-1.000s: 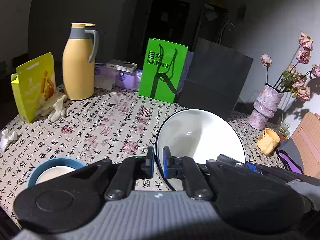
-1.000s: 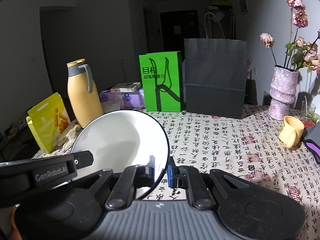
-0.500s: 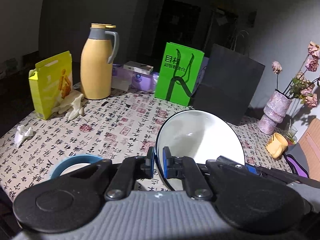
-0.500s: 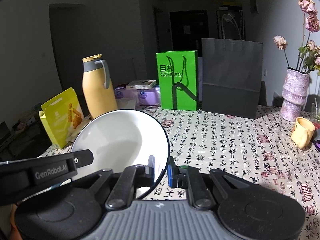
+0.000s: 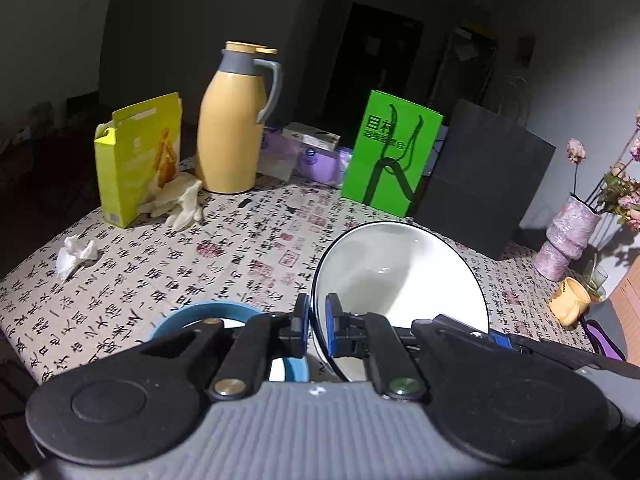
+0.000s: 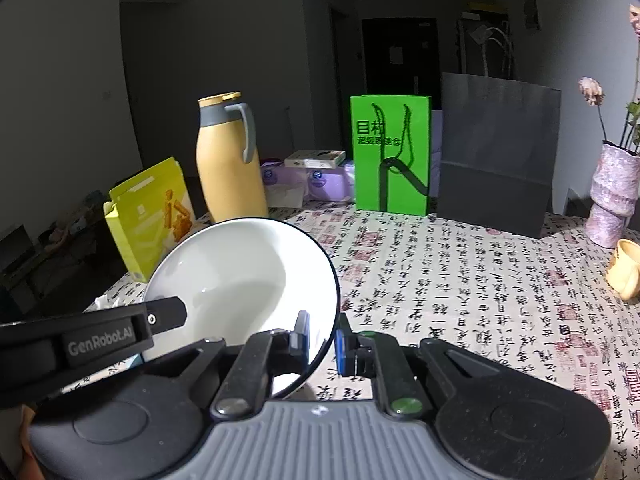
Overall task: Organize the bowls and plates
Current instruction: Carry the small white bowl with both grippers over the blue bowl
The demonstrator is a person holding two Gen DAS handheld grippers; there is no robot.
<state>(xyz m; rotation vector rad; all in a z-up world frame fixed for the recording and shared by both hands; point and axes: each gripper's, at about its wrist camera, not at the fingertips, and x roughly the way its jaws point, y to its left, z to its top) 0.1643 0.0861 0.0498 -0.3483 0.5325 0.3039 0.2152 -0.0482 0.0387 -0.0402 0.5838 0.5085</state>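
Left claw (image 5: 316, 326) and right claw (image 6: 322, 336) both pinching white bowl (image 6: 244, 276) rim, "GenRobot.AI" on arm (image 6: 92, 338)

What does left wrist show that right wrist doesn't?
Left wrist only: blue bowl on the table under the left claw, crumpled tissue, pale gloves.
Right wrist only: the left tool's arm marked GenRobot.AI.
Both: white bowl pinched by its rim in both claws, right claw on the opposite edge; yellow jug, green bag.

dim room, grey walls (image 6: 240, 60), dark doorway (image 6: 398, 52)
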